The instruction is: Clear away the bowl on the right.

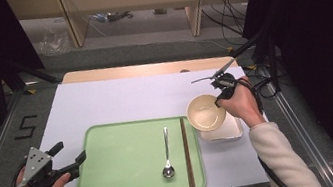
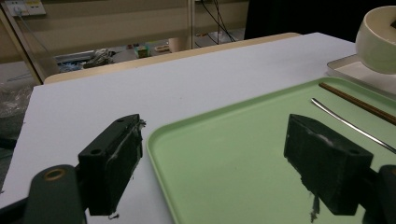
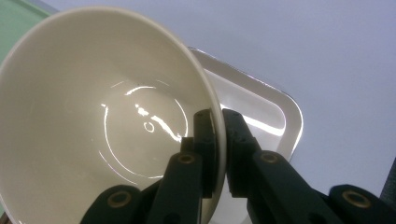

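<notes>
White and wide, the surface [image 1: 119, 98] carries a green tray [image 1: 114, 157] near its front edge. At far left the left gripper [image 1: 70, 154] hovers by the tray's left rim, fingers [image 2: 112, 163] spread apart with nothing between them. On the tray lie a spoon [image 1: 166, 154] and, just right of it, brown chopsticks [image 1: 187, 153]. Farther right, the right gripper [image 3: 219, 154] has its fingers clenched on the rim of a cream bowl [image 1: 205, 112], tilted above a white dish [image 1: 223, 130].
</notes>
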The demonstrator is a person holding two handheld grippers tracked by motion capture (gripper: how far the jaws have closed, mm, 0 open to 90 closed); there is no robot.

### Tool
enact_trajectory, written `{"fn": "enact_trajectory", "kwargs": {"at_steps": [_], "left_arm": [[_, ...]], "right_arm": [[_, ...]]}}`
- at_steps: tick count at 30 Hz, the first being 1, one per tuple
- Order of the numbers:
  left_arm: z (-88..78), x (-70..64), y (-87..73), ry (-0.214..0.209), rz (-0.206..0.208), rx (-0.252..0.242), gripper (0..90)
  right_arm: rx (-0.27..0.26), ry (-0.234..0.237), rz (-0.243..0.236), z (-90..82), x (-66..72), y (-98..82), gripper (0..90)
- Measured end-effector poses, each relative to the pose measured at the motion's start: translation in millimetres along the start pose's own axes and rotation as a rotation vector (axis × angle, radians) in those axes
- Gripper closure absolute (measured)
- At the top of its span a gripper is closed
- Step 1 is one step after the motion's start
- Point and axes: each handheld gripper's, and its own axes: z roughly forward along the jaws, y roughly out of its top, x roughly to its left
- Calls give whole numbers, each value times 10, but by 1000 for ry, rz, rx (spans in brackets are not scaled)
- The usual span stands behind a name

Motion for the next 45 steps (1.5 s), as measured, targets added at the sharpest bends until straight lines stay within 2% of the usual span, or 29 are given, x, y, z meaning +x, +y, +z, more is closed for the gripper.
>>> {"fn": "enact_trajectory", "kwargs": {"at_steps": [1, 2, 4, 5, 7, 9, 10, 12, 13, 15, 17, 18, 19, 20, 21, 23, 24, 26, 30, 31, 32, 33, 36, 37, 38, 41, 42, 44, 45], "left_arm": [[0, 1, 0, 0, 0, 0, 190], [0, 1, 0, 0, 0, 0, 190], [-1, 0, 0, 0, 0, 0, 190], [-1, 0, 0, 0, 0, 0, 190], [-1, 0, 0, 0, 0, 0, 190], [0, 0, 0, -1, 0, 0, 190], [-1, -1, 0, -1, 0, -1, 190], [0, -1, 0, -1, 0, -1, 190], [0, -1, 0, -1, 0, -1, 190], [0, -2, 0, -1, 0, -1, 190], [0, -2, 0, -1, 0, -1, 190], [0, -2, 0, -1, 0, -1, 190], [0, -2, 0, -1, 0, -1, 190], [0, -1, 0, -1, 0, -1, 190], [0, -1, 0, -1, -1, -1, 190], [-1, 0, 0, -2, 0, 0, 190], [-2, -1, 0, -1, -1, 0, 190], [-2, 0, 0, -2, 0, -1, 190], [0, -2, 0, -3, 0, -1, 190], [-1, -2, 0, -3, -1, -1, 190], [-1, -2, 0, -2, 0, -1, 190], [-2, -1, 0, -2, 0, 0, 190], [-2, -1, 0, -3, 0, -1, 190], [-3, -1, 0, -3, 0, -1, 190], [-3, -1, 0, -3, -1, -1, 190], [-4, -1, 1, -3, -1, -2, 190], [-4, 0, 1, -3, -1, -2, 190], [-4, -1, 1, -3, -1, -2, 190], [-4, 0, 1, -4, -1, -2, 190]], "right_arm": [[-2, 0, -14, 0, -3, 3, 857], [-19, 5, -55, 10, -16, 5, 857], [-4, 23, -29, -7, 19, 24, 857], [-6, 40, -58, -1, 6, 29, 857], [-18, 3, -56, 1, 34, 41, 857], [-8, 37, -65, -4, 40, 48, 857], [-13, 2, -65, -3, 63, 54, 857], [-19, -2, -50, 0, 98, 51, 857], [-26, 25, -92, 3, 69, 67, 856], [-16, 10, -60, -4, 120, 74, 856], [-12, 24, -72, -11, 137, 87, 857], [-14, 18, -57, -17, 162, 93, 857], [-46, 7, -92, 4, 153, 98, 857], [-35, 16, -97, 6, 161, 105, 857], [-17, 20, -62, -7, 206, 115, 857], [-35, 17, -105, 16, 199, 132, 857], [-37, 18, -80, 15, 233, 128, 857], [-26, 28, -102, 18, 247, 147, 856], [-34, 40, -81, 22, 319, 168, 856], [-26, 28, -108, 25, 326, 187, 856], [-45, 32, -111, 36, 335, 184, 855], [-33, 43, -97, 25, 357, 196, 856], [-31, 38, -105, 27, 404, 227, 856], [-48, 33, -136, 33, 401, 232, 856], [-40, 40, -121, 27, 426, 237, 856], [-51, 37, -143, 35, 456, 263, 856], [-38, 46, -115, 31, 495, 267, 856], [-46, 47, -146, 54, 502, 284, 856], [-37, 53, -139, 53, 524, 292, 856]]}}
